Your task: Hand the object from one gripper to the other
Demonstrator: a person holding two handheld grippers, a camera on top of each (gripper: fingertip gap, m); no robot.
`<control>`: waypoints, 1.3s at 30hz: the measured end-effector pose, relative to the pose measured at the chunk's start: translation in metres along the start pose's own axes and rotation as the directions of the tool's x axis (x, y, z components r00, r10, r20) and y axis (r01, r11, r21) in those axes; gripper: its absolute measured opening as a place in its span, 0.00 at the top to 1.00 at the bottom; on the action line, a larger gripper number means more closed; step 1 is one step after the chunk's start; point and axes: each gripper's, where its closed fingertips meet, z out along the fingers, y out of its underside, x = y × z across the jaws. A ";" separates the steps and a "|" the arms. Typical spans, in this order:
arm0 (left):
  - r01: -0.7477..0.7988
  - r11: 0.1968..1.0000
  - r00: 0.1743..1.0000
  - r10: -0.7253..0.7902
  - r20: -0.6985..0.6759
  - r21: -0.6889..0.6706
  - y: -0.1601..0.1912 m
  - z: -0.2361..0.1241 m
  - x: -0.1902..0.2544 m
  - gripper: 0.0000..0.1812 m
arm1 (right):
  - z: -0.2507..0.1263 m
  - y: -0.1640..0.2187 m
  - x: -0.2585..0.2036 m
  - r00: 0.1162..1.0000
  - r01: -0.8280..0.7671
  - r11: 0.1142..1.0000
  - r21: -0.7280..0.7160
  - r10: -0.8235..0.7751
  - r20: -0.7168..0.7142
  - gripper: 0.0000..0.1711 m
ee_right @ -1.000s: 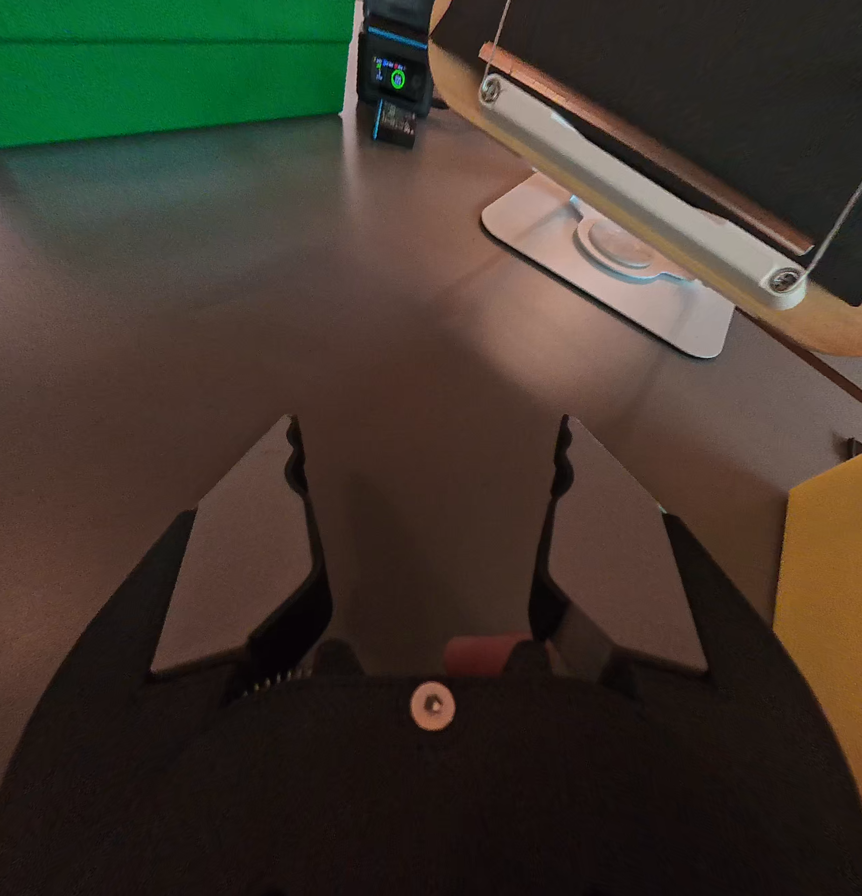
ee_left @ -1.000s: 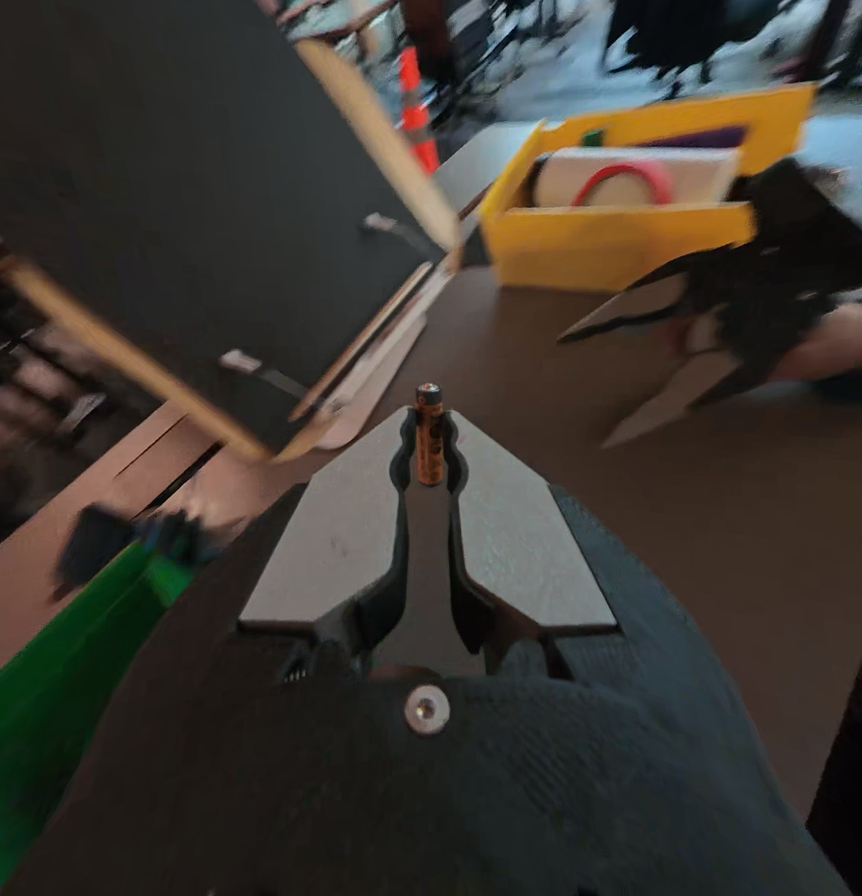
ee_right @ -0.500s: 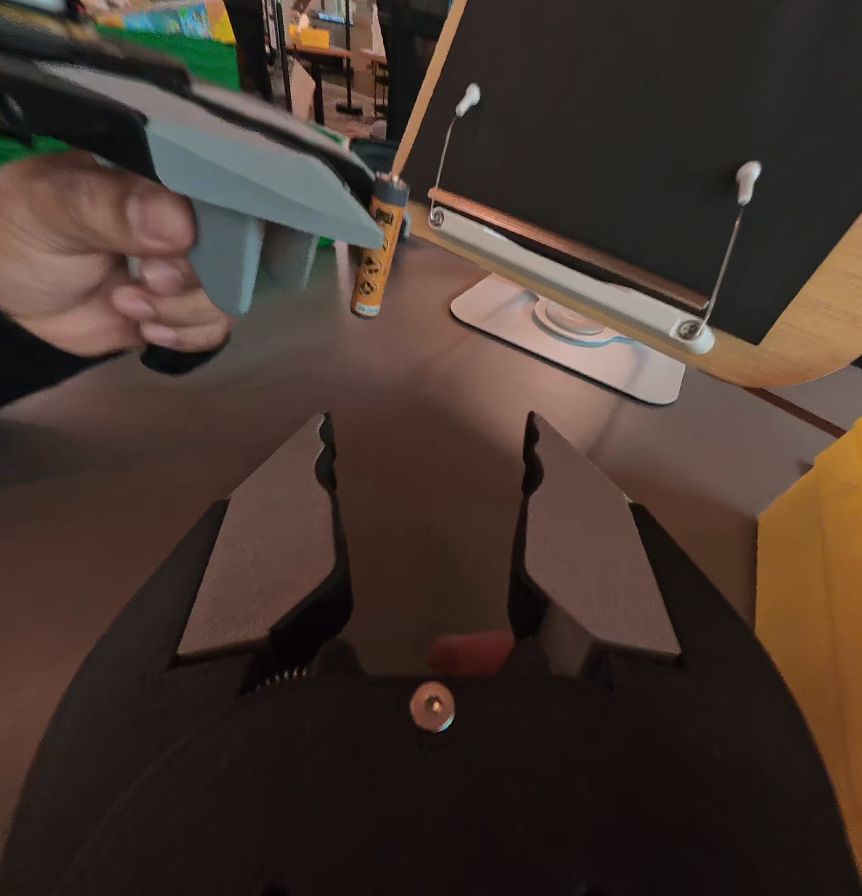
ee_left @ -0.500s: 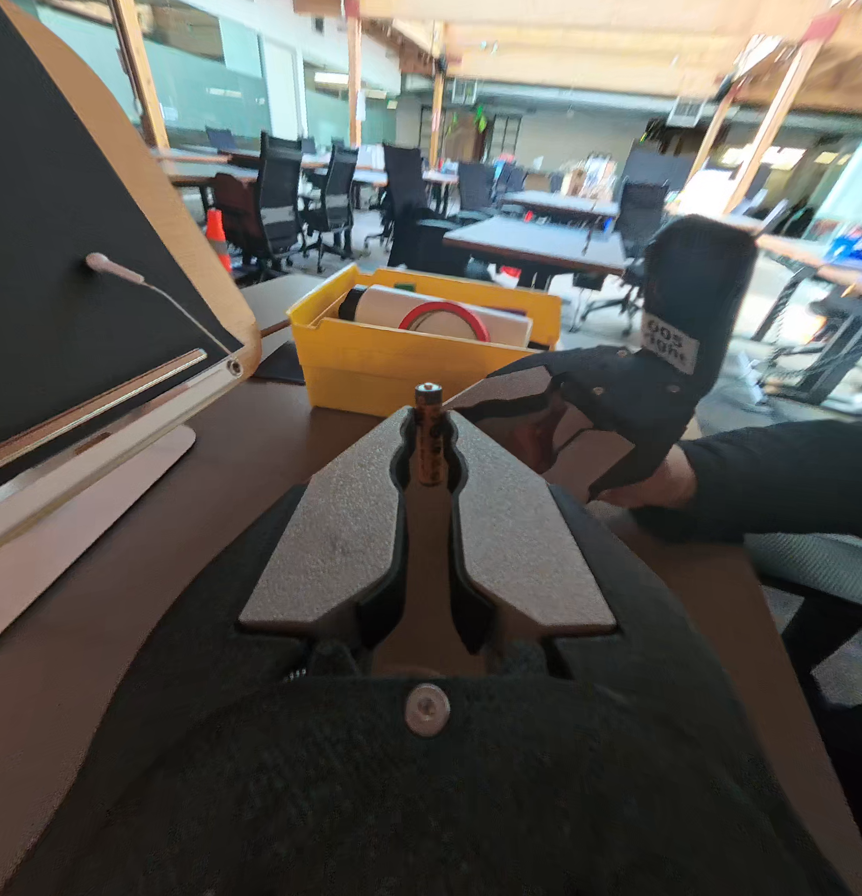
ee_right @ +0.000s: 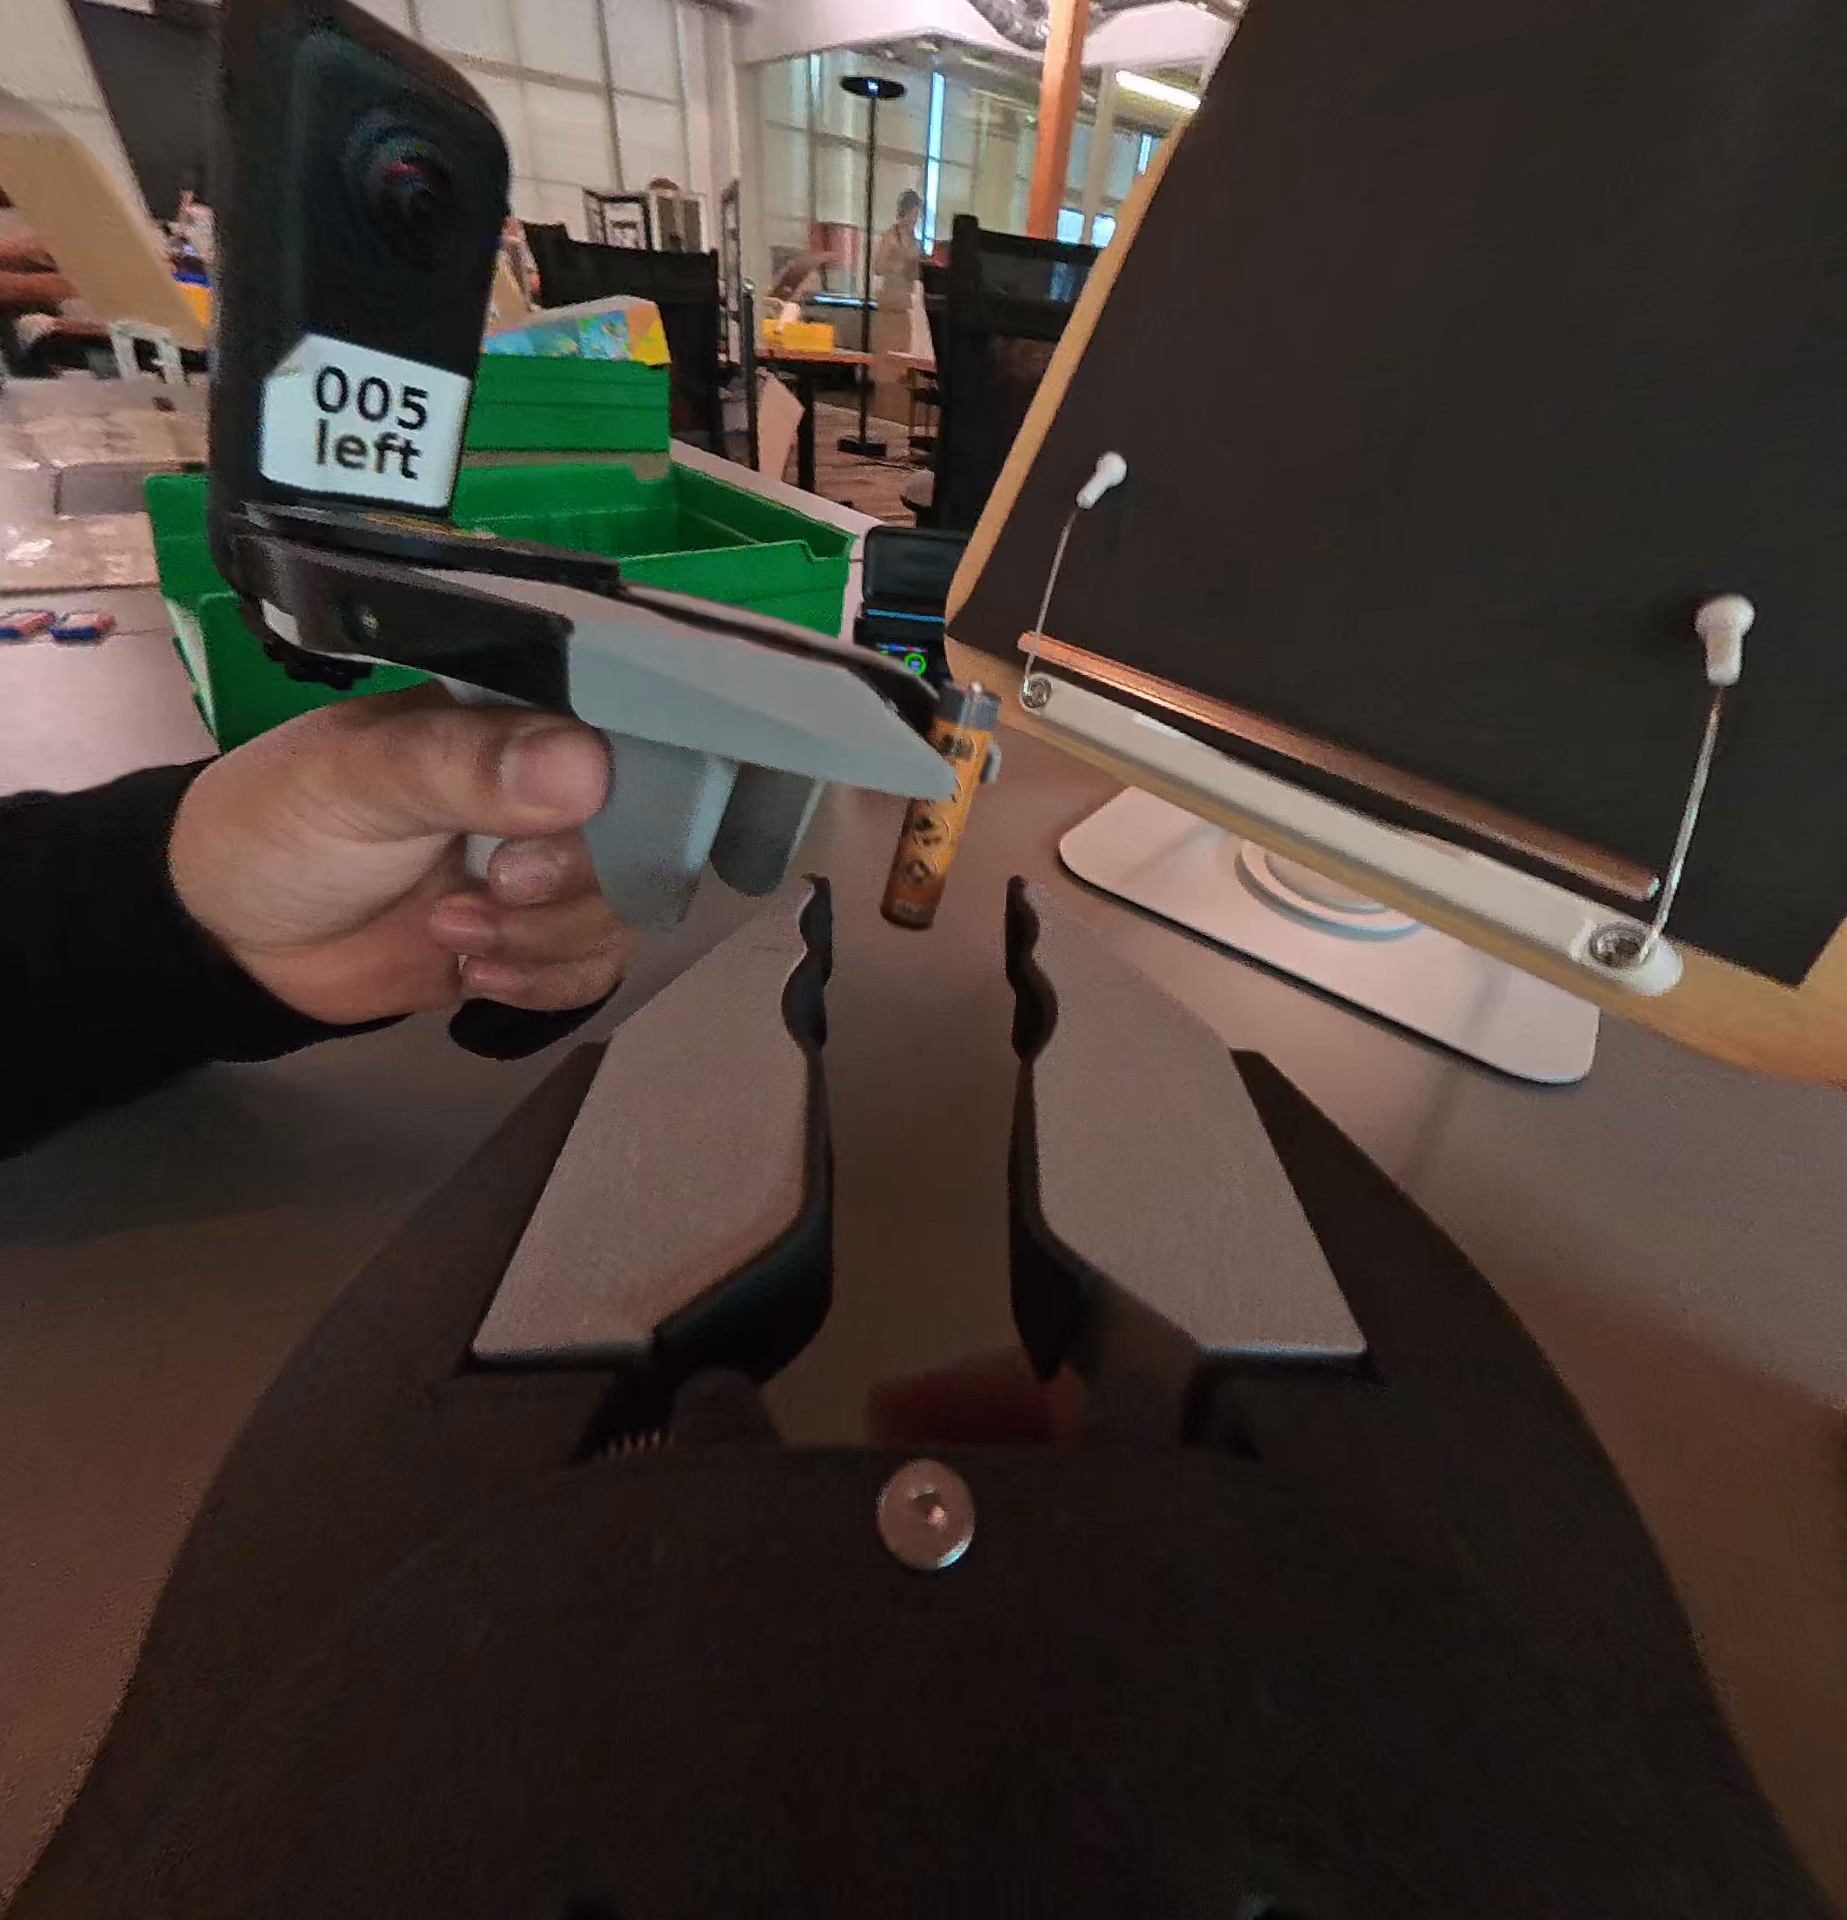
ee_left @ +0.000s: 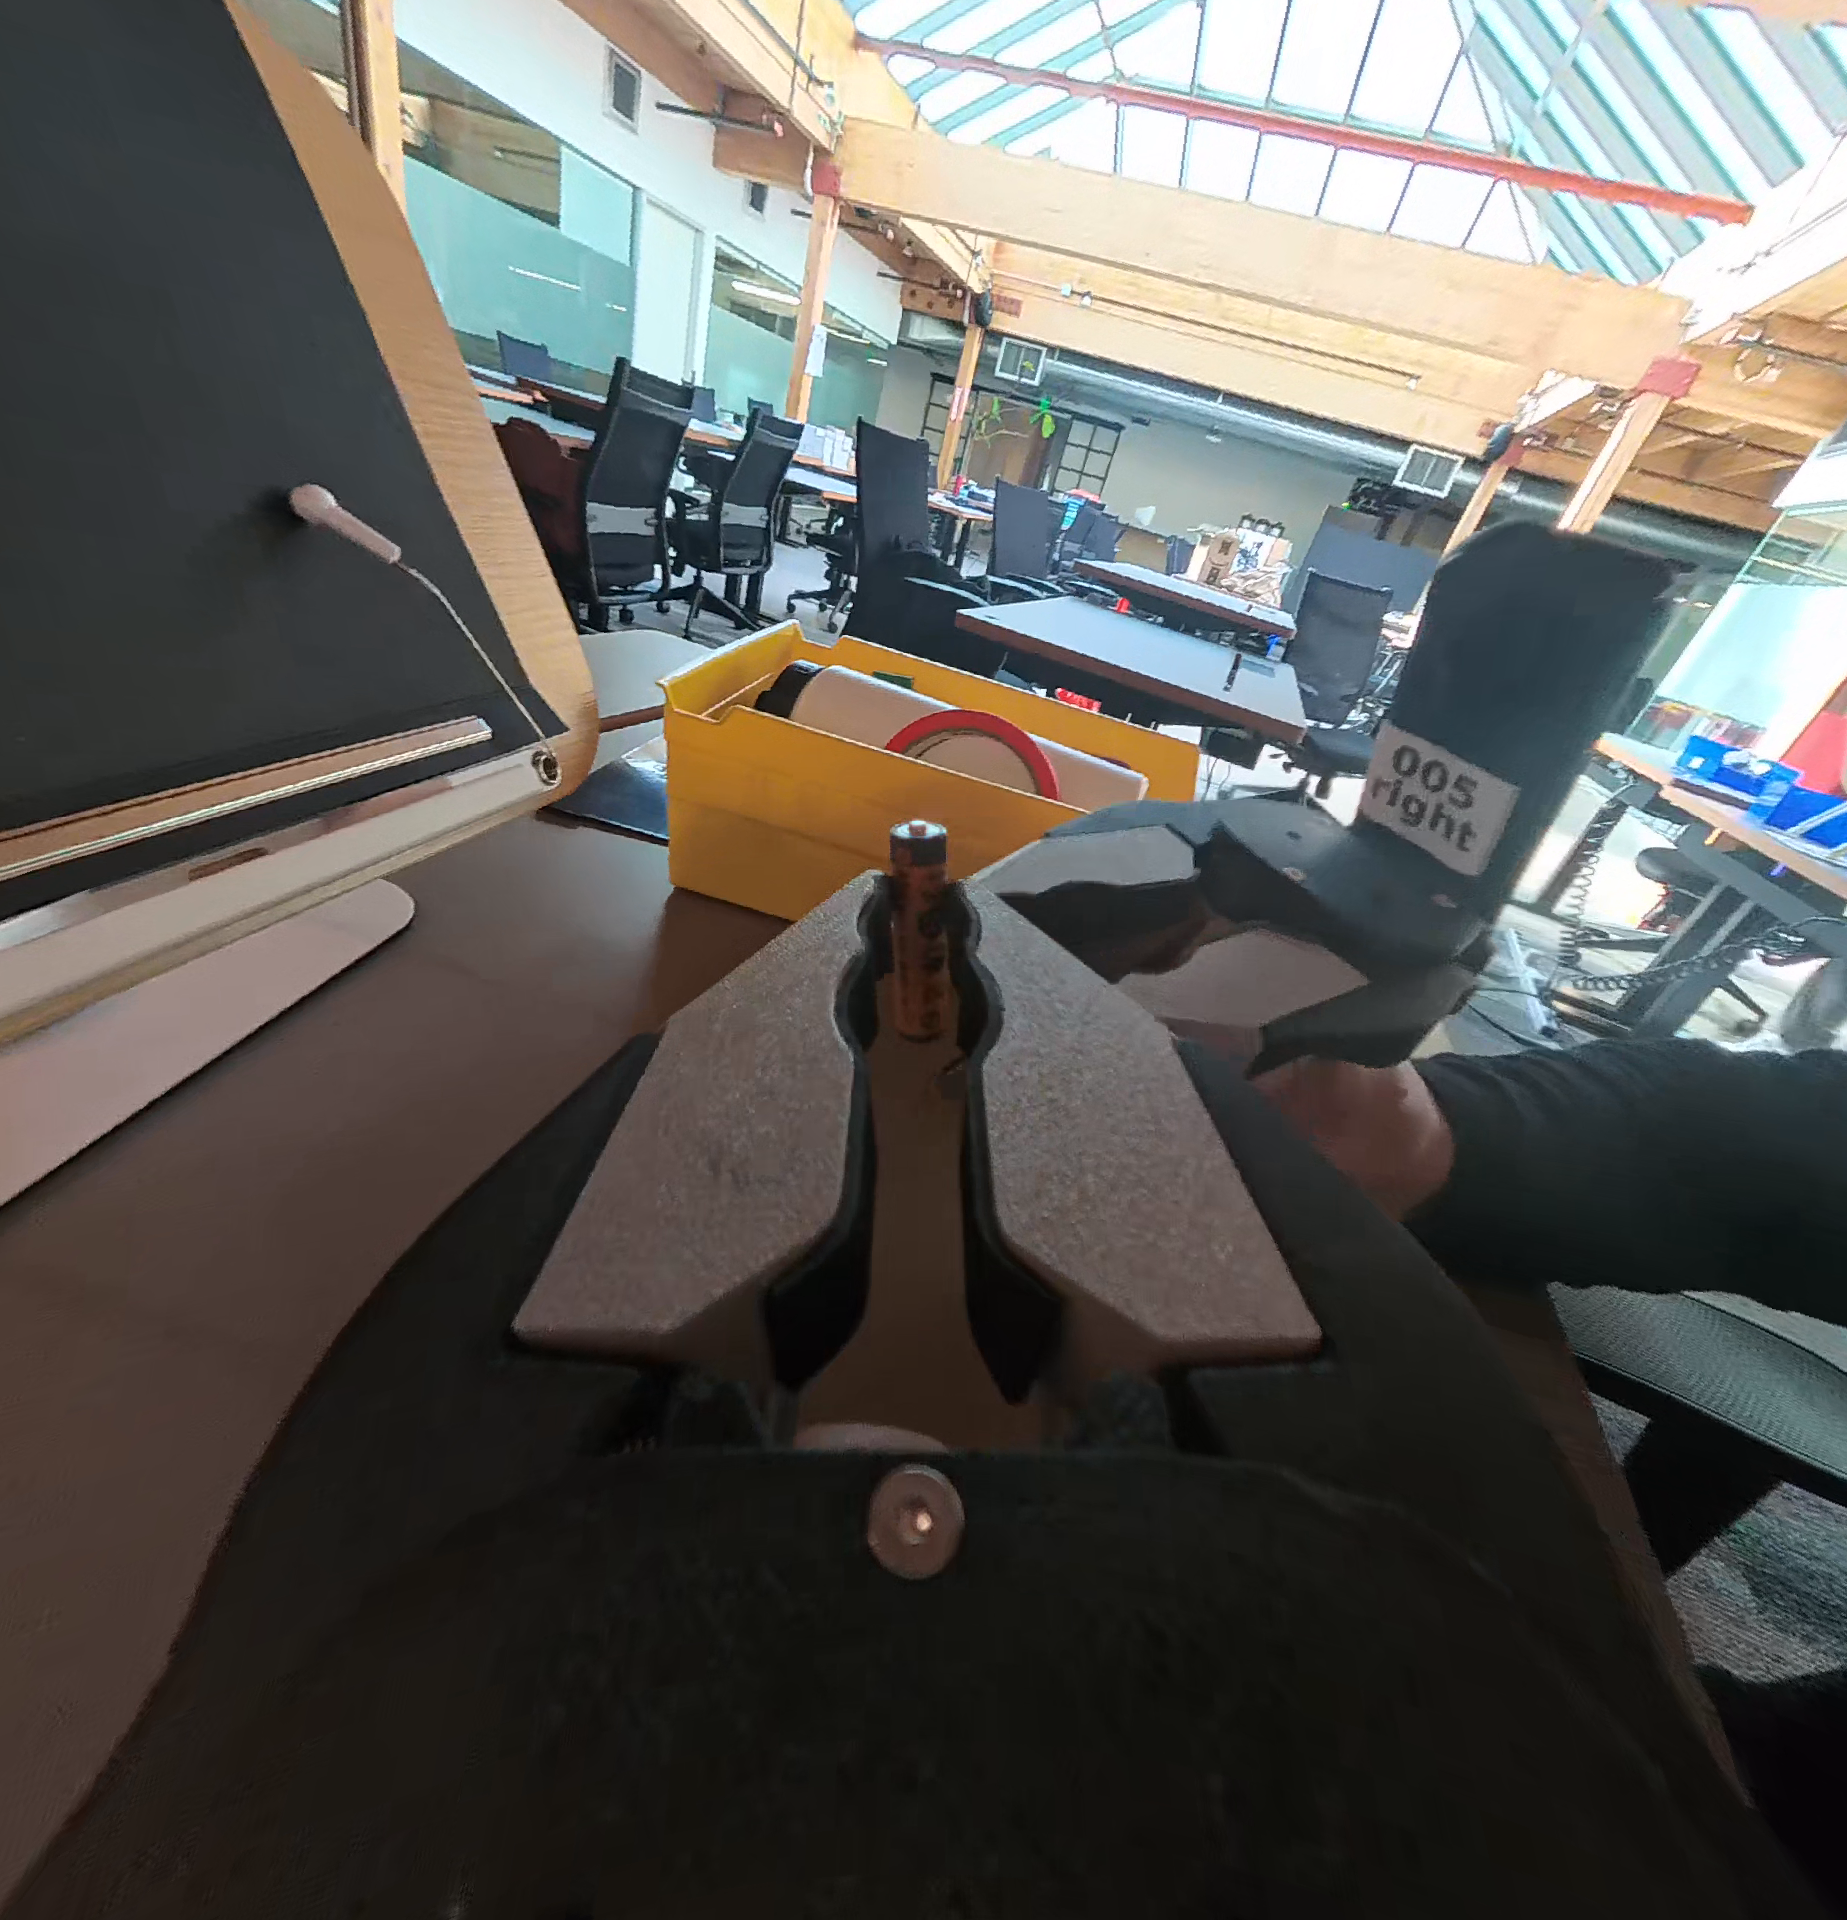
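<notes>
An orange and black battery [ee_left: 920,940] stands upright between the tips of my left gripper [ee_left: 921,914], which is shut on it above the dark table. In the right wrist view the same battery [ee_right: 938,831] hangs from the left gripper [ee_right: 955,743], held by a hand [ee_right: 379,862]. My right gripper [ee_right: 911,914] is open, its tips just below and in front of the battery's lower end, apart from it. In the left wrist view the right gripper [ee_left: 1189,925] sits close to the right of the battery.
A black board on a white stand [ee_right: 1418,582] leans at the right; it also shows in the left wrist view [ee_left: 171,582]. A yellow bin [ee_left: 898,810] with a red tape roll stands behind the battery. A green crate [ee_right: 628,530] stands at the back left. Left and right tips are no more than a few centimetres apart.
The two grippers have come closer together. The battery now hangs just above the right gripper's tips. The right gripper's jaws have narrowed but stay open. The left gripper still holds the battery.
</notes>
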 end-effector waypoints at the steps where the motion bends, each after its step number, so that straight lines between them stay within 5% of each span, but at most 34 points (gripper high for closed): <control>1: 0.001 1.000 1.000 -0.001 0.007 -0.002 0.001 0.000 -0.002 0.95 | 0.002 -0.003 0.000 1.000 0.015 1.000 0.005 -0.015 0.012 0.83; 5: 0.016 1.000 0.999 -0.016 0.038 0.004 0.003 -0.002 -0.012 0.96 | 0.010 -0.004 0.004 0.998 0.022 0.999 -0.028 -0.020 0.063 0.96; 16: 0.028 0.999 0.998 -0.029 0.058 0.025 0.003 -0.002 -0.017 0.96 | 0.021 0.000 0.002 0.989 0.007 1.000 -0.024 -0.004 0.146 0.95; 23: 0.030 1.000 0.993 -0.030 0.110 0.000 0.007 -0.001 -0.024 0.95 | 0.014 0.008 0.018 0.990 0.143 0.986 -0.080 -0.142 0.016 0.97; 28: -0.094 0.986 0.964 0.124 0.234 -0.136 0.012 -0.014 -0.044 0.81 | 0.009 0.025 0.053 0.882 0.384 0.883 -0.268 -0.437 -0.174 0.96; 32: -0.301 0.899 0.858 0.401 0.320 -0.319 0.025 -0.024 -0.062 0.78 | 0.003 0.029 0.066 0.749 0.526 0.757 -0.388 -0.628 -0.210 0.96; 35: -0.491 0.742 0.692 0.651 0.312 -0.457 0.036 -0.023 -0.067 0.78 | 0.001 0.033 0.070 0.627 0.626 0.630 -0.460 -0.757 -0.183 0.96; 39: -0.677 0.521 0.458 0.851 0.256 -0.519 0.039 -0.016 -0.057 0.78 | 0.000 0.043 0.068 0.579 0.659 0.544 -0.519 -0.808 -0.112 0.97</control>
